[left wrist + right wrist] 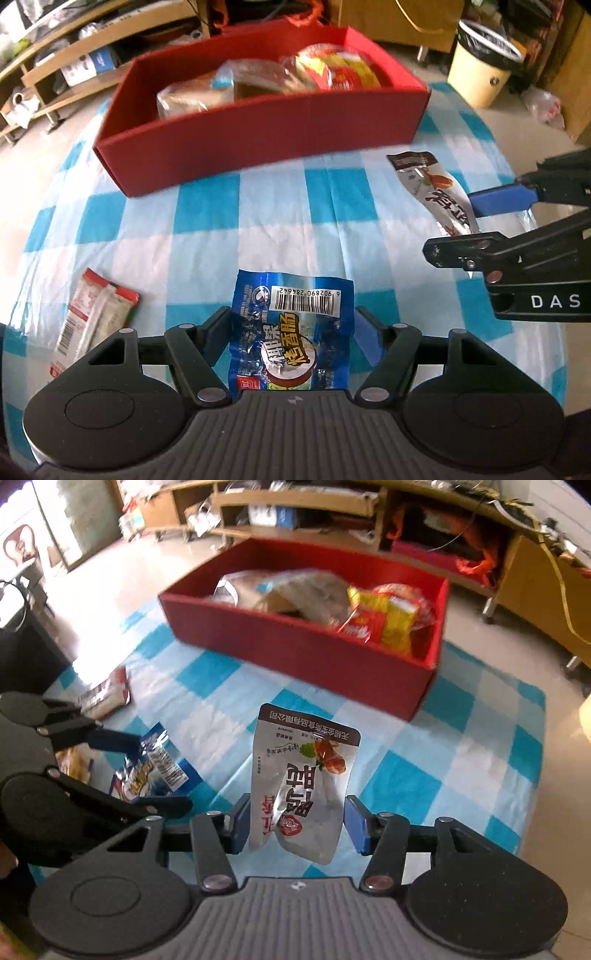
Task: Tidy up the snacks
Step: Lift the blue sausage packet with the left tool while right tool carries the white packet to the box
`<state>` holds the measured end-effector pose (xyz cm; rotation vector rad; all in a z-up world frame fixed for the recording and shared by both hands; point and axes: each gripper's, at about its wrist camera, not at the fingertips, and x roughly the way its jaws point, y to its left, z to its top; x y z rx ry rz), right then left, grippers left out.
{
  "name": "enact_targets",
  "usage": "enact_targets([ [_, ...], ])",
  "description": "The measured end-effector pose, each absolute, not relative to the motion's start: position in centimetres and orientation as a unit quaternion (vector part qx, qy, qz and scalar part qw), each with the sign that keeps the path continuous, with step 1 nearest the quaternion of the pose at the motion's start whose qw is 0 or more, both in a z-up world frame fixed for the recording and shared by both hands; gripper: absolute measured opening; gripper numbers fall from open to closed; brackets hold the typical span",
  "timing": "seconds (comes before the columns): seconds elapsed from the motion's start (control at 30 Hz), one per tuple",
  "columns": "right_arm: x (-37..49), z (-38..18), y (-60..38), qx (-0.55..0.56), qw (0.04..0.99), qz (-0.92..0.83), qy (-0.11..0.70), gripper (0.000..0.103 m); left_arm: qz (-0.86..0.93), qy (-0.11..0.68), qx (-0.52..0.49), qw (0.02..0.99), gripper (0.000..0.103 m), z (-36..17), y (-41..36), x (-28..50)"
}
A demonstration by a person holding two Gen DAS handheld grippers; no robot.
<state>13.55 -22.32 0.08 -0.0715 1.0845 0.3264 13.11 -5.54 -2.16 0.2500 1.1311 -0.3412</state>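
My left gripper (291,332) is shut on a blue sausage packet (291,328) with a barcode, held above the cloth. My right gripper (295,823) is shut on a silver snack pouch (303,775) with a brown top band, held upright above the cloth. The pouch (436,188) and the right gripper (491,221) also show at the right of the left wrist view. The left gripper (155,771) and blue packet (151,771) show at the left of the right wrist view. The red box (258,144) holds several snack bags and stands ahead of both grippers, also in the right wrist view (306,653).
A red-and-white packet (96,317) lies on the blue-checked cloth (273,221) at the left, also seen in the right wrist view (107,694). A yellow bin (480,66) stands on the floor at the far right. Wooden shelves (295,502) stand behind the box.
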Motion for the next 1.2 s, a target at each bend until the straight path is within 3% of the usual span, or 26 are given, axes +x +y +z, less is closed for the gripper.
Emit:
enact_targets([
  [1.2,20.0,4.9,-24.5,0.007,0.898,0.098,0.429,0.053,-0.116,0.445,0.058,0.886,0.076,3.8,-7.0,20.4],
])
